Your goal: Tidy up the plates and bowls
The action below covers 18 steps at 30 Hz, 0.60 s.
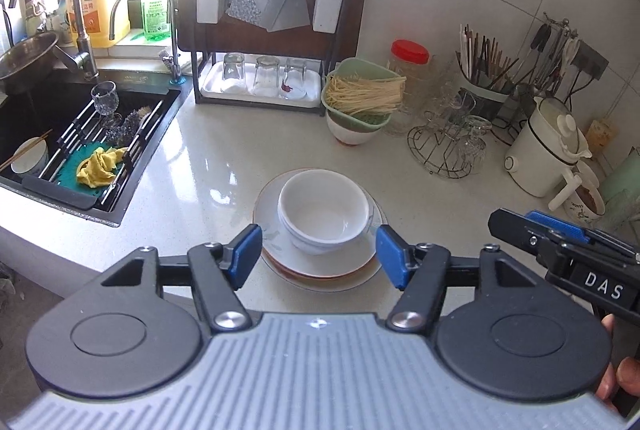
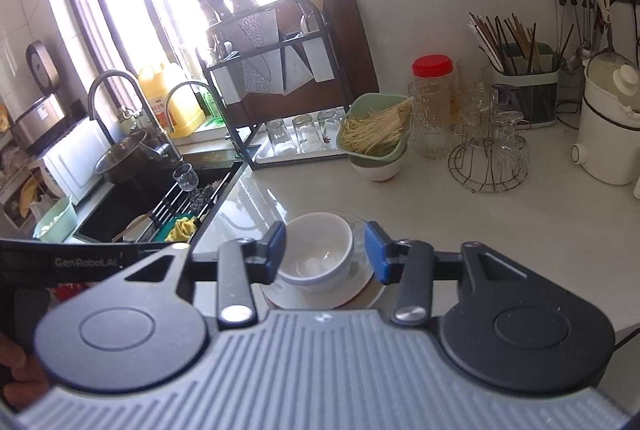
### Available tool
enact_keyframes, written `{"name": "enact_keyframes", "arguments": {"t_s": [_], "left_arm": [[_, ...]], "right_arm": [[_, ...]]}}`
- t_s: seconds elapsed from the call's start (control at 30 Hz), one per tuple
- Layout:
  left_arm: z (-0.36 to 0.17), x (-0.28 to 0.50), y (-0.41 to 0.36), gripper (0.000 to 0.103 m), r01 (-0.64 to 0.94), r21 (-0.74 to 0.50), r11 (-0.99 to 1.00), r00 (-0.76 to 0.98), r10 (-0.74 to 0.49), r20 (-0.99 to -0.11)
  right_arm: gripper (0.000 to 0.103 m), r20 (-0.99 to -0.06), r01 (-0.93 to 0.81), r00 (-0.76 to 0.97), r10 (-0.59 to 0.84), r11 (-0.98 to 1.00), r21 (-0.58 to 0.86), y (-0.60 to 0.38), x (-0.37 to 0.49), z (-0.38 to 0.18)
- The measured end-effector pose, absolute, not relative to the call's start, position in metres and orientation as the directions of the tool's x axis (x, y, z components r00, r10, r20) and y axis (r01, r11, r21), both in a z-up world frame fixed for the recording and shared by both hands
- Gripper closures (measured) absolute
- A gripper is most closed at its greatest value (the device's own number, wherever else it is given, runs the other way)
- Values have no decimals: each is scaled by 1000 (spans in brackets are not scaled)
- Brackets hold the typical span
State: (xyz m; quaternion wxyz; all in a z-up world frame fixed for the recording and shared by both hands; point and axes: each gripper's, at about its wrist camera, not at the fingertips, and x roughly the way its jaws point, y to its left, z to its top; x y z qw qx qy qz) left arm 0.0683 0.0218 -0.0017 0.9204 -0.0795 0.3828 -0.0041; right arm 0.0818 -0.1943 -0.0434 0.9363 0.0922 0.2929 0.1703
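Observation:
Stacked white bowls (image 1: 323, 209) sit on a stack of plates (image 1: 320, 266) on the pale counter. My left gripper (image 1: 318, 256) is open and empty, just short of the stack, its blue pads either side of it. My right gripper (image 2: 325, 254) is open and empty, held above the near side of the same bowls (image 2: 316, 254) and plates (image 2: 360, 294). The right gripper also shows at the right edge of the left wrist view (image 1: 560, 246). Another white bowl with chopsticks (image 1: 30, 155) lies in the sink.
A black sink (image 1: 60, 133) with a rack, glass and yellow cloth is at the left. A dish rack (image 1: 272, 29) with upturned glasses stands behind. A green colander of noodles (image 1: 362, 93), a wire glass holder (image 1: 448, 145), a red-lidded jar (image 1: 408, 65), a chopstick holder (image 1: 484, 81) and a white kettle (image 1: 548, 145) are to the right.

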Motion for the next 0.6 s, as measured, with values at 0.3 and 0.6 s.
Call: {"name": "enact_keyframes", "arguments": {"t_s": [0.3,0.6], "left_arm": [[-9,30,8,20,-63,-110,992,725,-30,-688],[-14,9,1,11,-90,-105,990,724,-7,-690]], "right_arm": [[30,-508,-264,780,366,928,264,-202,51,-59],[4,-468,-268,803,368,926,267,-213,30,-60]]}}
